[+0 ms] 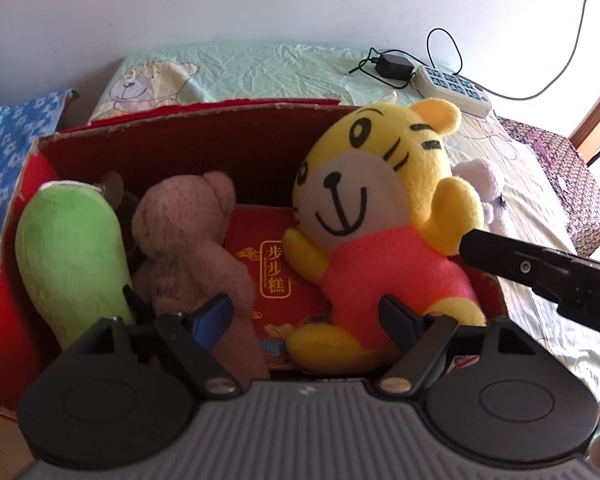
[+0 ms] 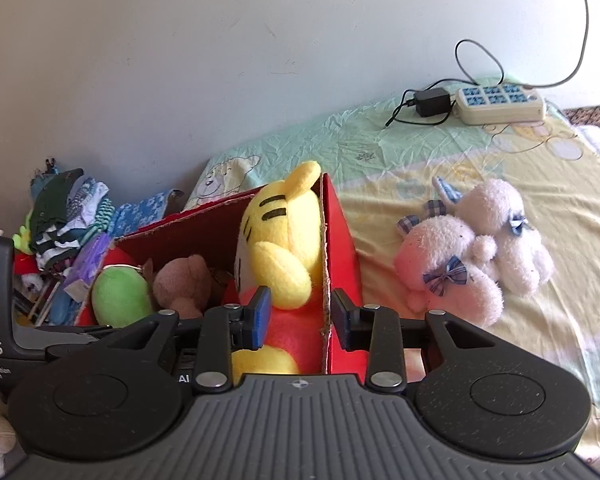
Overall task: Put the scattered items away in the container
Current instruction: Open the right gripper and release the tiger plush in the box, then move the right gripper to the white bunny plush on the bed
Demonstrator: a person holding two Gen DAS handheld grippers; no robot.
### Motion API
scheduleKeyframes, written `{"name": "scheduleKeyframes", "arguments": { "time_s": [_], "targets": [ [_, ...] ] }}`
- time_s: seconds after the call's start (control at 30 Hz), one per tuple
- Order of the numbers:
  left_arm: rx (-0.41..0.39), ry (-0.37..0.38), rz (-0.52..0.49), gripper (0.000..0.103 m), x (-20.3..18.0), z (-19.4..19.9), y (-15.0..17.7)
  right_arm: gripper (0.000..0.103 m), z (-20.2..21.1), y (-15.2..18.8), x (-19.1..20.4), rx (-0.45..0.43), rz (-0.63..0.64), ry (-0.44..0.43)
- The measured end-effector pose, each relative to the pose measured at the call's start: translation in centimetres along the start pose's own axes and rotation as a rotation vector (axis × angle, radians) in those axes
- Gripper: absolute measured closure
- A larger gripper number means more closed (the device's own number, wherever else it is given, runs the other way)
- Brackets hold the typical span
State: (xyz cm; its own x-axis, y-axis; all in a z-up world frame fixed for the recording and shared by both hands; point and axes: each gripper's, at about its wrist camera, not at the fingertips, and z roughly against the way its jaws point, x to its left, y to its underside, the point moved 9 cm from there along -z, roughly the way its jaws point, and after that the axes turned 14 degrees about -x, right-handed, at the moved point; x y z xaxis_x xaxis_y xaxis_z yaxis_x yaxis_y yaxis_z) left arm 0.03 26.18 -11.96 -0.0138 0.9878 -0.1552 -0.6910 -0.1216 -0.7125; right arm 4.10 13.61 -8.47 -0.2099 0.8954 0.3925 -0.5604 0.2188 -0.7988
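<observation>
A red cardboard box [image 1: 188, 136] sits on the bed and holds a green plush [image 1: 68, 256], a brown teddy bear [image 1: 192, 248] and a yellow tiger plush [image 1: 380, 216] in a pink shirt. My left gripper [image 1: 306, 316] is open above the box, fingers on either side of the gap between bear and tiger. My right gripper [image 2: 300, 316] is open and straddles the box's right wall [image 2: 338, 248], its left finger against the tiger [image 2: 280, 240]. A white plush dog [image 2: 472, 252] with blue bows lies on the sheet right of the box; it also shows in the left wrist view [image 1: 484, 192].
A power strip [image 2: 500, 104] with a black adapter [image 2: 432, 102] and cables lies at the far end of the bed by the wall. Folded clothes [image 2: 68, 216] are piled left of the box. A patterned seat [image 1: 568, 184] stands at the bed's right.
</observation>
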Motion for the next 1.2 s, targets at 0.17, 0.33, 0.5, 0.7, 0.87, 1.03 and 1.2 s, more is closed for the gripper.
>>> {"name": "scheduleKeyframes", "arguments": {
  "time_s": [0.17, 0.33, 0.5, 0.7, 0.87, 1.03, 1.2],
  "targets": [
    [-0.005, -0.053, 0.005, 0.021, -0.4, 0.1, -0.1, 0.066, 0.0, -0.3, -0.4, 0.038, -0.013, -0.064],
    [-0.007, -0.104, 0.033, 0.021, -0.6, 0.2, -0.1, 0.066, 0.1, -0.5, -0.6, 0.068, -0.009, -0.145],
    [-0.013, -0.173, 0.056, 0.021, -0.4, 0.5, -0.3, 0.066, 0.2, -0.5, -1.0, 0.097, 0.016, -0.199],
    [-0.032, -0.250, 0.074, 0.020, -0.4, 1.4, -1.0, 0.066, 0.7, -0.8, -2.1, 0.112, 0.048, -0.248],
    [-0.056, -0.308, 0.083, 0.020, -1.0, 2.5, -1.5, 0.066, 1.5, -1.1, -3.5, 0.121, 0.058, -0.273],
    [-0.118, -0.353, 0.084, 0.020, -2.4, 4.8, -2.7, 0.066, 2.2, -1.6, -5.9, 0.130, 0.044, -0.277],
    [-0.175, -0.326, 0.063, 0.020, -5.7, 6.7, -3.9, 0.066, 2.8, -1.8, -9.1, 0.142, 0.023, -0.259]
  ]
}}
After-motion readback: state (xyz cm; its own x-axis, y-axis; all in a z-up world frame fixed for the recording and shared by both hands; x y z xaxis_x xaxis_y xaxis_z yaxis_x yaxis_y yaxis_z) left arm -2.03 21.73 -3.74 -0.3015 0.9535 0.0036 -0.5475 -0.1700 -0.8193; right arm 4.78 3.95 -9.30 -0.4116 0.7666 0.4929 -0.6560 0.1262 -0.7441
